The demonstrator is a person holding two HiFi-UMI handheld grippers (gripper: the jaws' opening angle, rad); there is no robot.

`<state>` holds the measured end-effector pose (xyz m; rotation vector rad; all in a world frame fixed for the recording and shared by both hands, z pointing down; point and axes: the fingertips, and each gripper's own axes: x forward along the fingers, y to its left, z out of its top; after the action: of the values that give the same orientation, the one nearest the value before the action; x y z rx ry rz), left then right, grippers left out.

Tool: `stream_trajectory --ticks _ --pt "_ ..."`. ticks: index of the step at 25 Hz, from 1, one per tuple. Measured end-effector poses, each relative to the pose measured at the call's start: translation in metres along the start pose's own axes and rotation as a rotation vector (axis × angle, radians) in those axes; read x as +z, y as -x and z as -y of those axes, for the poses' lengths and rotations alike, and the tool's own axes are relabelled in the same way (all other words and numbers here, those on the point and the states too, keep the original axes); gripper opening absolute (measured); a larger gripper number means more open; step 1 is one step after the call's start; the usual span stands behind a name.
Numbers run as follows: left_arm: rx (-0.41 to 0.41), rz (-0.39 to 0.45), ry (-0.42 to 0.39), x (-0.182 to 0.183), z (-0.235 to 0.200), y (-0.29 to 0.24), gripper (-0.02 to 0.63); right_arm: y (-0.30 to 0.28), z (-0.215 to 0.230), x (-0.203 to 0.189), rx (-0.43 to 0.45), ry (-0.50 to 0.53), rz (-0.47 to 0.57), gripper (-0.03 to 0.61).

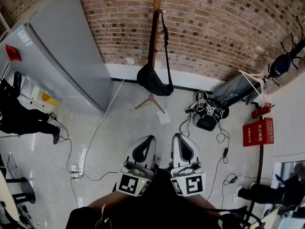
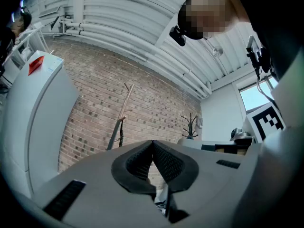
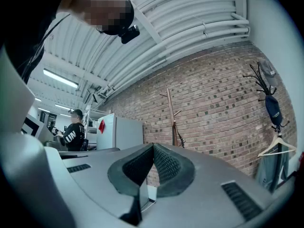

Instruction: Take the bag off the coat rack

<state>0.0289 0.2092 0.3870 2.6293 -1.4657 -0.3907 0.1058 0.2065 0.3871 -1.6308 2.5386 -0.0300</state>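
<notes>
A black bag (image 1: 154,81) hangs by its long strap (image 1: 166,46) from a peg of the wooden coat rack (image 1: 157,1) against the brick wall. The rack's feet (image 1: 150,102) stand on the grey floor. My left gripper (image 1: 144,144) and right gripper (image 1: 180,143) are held side by side, low and near my body, well short of the rack. Both are shut with nothing between the jaws. The left gripper view shows the coat rack (image 2: 124,106) and strap (image 2: 119,132) far off; the right gripper view shows the coat rack (image 3: 171,113) too.
A grey cabinet (image 1: 66,51) stands left of the rack. A black-and-white backpack (image 1: 207,111) and cables (image 1: 221,142) lie on the floor at right, near a red extinguisher (image 1: 261,110). A power strip (image 1: 80,162) with cords lies at left. A person (image 1: 24,116) is at far left.
</notes>
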Motion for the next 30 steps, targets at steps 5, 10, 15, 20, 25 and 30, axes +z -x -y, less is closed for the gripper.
stream_trajectory --ticks 5,10,15,20,25,30 --pt "0.006 0.001 -0.007 -0.001 0.004 -0.004 0.017 0.001 0.004 -0.001 0.012 -0.005 -0.001 0.018" --pt "0.019 0.001 -0.003 -0.005 0.006 -0.007 0.017 0.004 0.012 -0.006 0.026 -0.031 -0.008 0.018" --pt "0.039 -0.006 0.001 -0.013 0.010 -0.008 0.018 0.008 0.026 -0.013 0.023 -0.035 -0.032 0.018" --pt "0.049 0.010 -0.013 -0.015 0.015 -0.007 0.017 0.014 0.030 -0.016 0.026 -0.030 -0.029 0.018" --pt "0.059 0.012 -0.018 -0.014 0.019 -0.010 0.017 0.016 0.028 -0.017 0.064 0.040 -0.063 0.018" --pt "0.082 -0.005 -0.032 -0.016 0.019 -0.009 0.018 0.016 0.022 -0.023 0.110 0.007 -0.080 0.018"
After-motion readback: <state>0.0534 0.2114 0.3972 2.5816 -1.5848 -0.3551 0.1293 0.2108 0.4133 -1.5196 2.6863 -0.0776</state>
